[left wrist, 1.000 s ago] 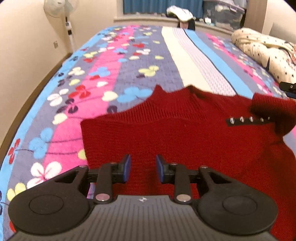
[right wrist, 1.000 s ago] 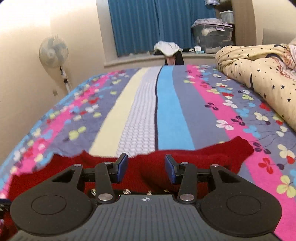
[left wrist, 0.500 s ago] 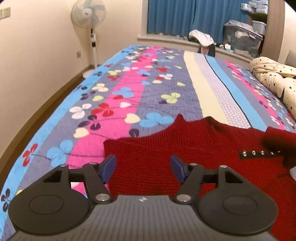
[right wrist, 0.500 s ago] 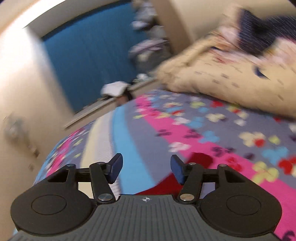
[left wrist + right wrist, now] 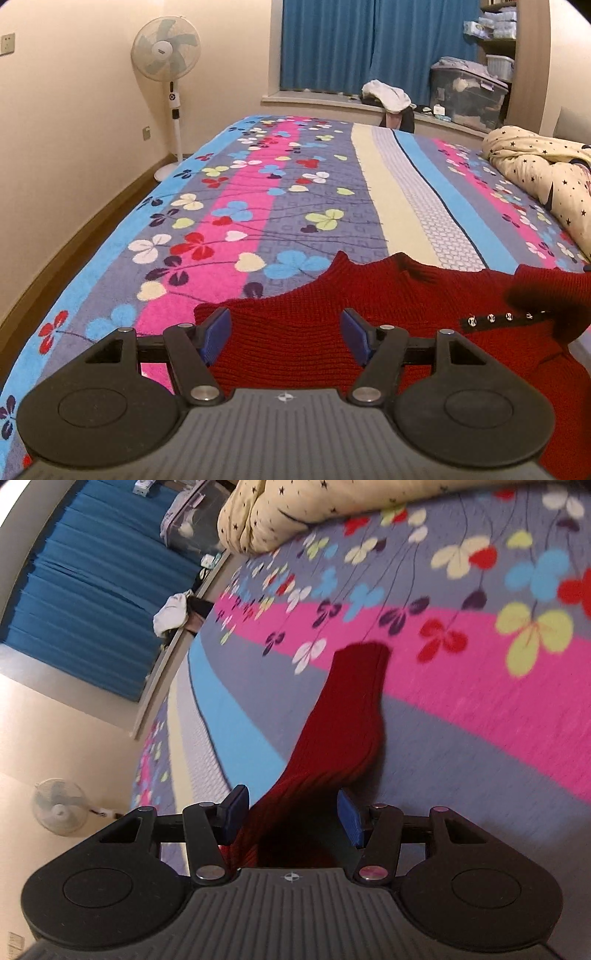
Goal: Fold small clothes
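A small red knit sweater (image 5: 332,332) lies spread on the flower-patterned bed cover (image 5: 236,206), filling the lower centre and lower right of the left wrist view, with its collar edge toward the middle of the frame and a row of small shiny studs (image 5: 498,317) at the right. The left tool (image 5: 286,326) hovers over the sweater's near left part with its blue-padded jaws wide apart and nothing between them; it looks parked there to stay clear while the other side is worked. In the right wrist view the camera is rolled sharply, so the bed runs diagonally and the picture is a little blurred. There the red sleeve (image 5: 347,709) stretches from bottom centre up toward the middle of the frame, laid out straight on the pink and grey stripes. The right tool (image 5: 291,814) straddles the near end of that sleeve, jaws spread and not pinching the knit, though the fabric passes between them. My reading is that the sleeve is being lined up for a grasp, so it can be folded inward across the body. A star-printed quilt (image 5: 295,513) lies bunched at the top of this view, well apart from the sweater.
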